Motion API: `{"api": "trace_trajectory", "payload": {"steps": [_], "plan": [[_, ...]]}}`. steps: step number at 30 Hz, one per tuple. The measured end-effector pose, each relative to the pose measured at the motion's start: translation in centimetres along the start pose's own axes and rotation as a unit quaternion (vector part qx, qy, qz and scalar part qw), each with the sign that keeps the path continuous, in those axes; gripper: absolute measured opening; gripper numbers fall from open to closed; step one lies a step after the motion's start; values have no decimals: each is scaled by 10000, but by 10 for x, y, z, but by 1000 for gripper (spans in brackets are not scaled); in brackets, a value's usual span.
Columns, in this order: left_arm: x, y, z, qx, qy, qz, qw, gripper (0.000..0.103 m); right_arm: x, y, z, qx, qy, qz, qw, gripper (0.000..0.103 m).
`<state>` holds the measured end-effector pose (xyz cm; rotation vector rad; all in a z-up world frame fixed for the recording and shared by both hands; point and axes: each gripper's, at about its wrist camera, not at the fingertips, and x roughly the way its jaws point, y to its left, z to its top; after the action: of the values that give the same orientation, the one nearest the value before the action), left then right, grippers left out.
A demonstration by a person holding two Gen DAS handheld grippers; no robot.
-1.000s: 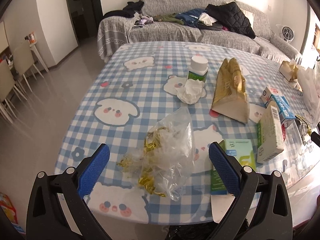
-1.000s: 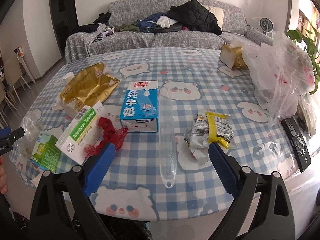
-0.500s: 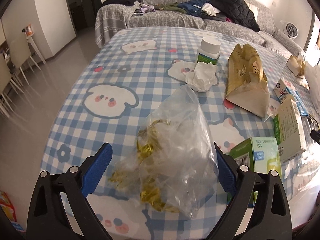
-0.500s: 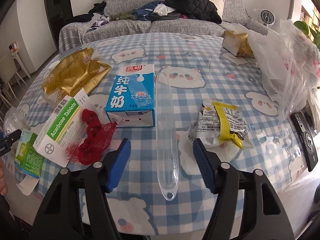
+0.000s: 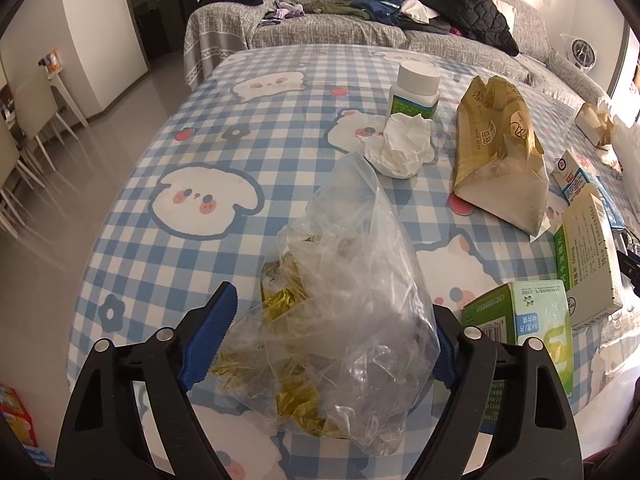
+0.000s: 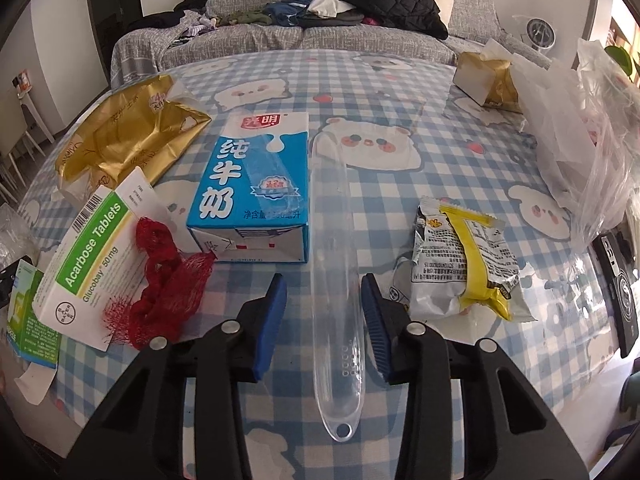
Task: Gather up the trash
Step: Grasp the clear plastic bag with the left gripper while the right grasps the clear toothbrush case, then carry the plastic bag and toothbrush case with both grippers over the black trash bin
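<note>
You're over a table [image 5: 168, 248] in a blue-and-white check cloth w/ cartoon animals; a grey sofa [image 5: 360, 36] piled w/ clothes sits behind it, pale chairs [image 5: 28, 128] off to the left on a glossy floor.

Vs a second ago both views sit lower and closer to the cloth. Your left gripper [image 5: 334, 344] was spread wide short of the clear plastic bag [image 5: 352, 312] of gold wrappers; now the bag fills the gap and the jaws are closing, left pad at the crumpled edge, right pad hidden behind the film, so can't tell if it presses. Your right gripper [image 6: 324, 316] has narrowed a lot and is closing too, w/ the clear plastic case [image 6: 334, 280] between the pads, a sliver of gap each side, not clamped yet.

Around the bag: green box [image 5: 524, 332] just beside the right finger, tissue wad [image 5: 400, 148] and white bottle [image 5: 416, 90] beyond, gold paper bag [image 5: 500, 152] to the right. Around the case: milk carton [image 6: 256, 184] touching its left side, red mesh net [image 6: 164, 280] on the tablet box [image 6: 88, 252], snack wrapper [image 6: 464, 264] to the right, big plastic sack [image 6: 580, 132] and a black phone [image 6: 620, 300] at the far edge.
</note>
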<state>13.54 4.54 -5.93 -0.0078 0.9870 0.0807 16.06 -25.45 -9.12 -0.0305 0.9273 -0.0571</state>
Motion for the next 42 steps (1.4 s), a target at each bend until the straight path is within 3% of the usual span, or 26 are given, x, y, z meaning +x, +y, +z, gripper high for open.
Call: {"api": "trace_trajectory", "payload": {"steps": [2, 12, 26, 42], "plan": [[0, -1, 0, 6, 11, -25, 10000, 76, 2, -1, 1, 35, 18, -3, 10000, 25], [-2, -6, -1, 59, 126, -61, 9999, 55, -3, -6, -2, 91, -46, 18, 9999, 24], [-21, -7, -3, 120, -28, -122, 9998, 51, -35, -4, -4, 45, -421, -28, 9991, 24], [-68, -2, -7, -31, -344, -327, 9989, 51, -82, 1, -8, -45, -883, 54, 9961, 24]]}}
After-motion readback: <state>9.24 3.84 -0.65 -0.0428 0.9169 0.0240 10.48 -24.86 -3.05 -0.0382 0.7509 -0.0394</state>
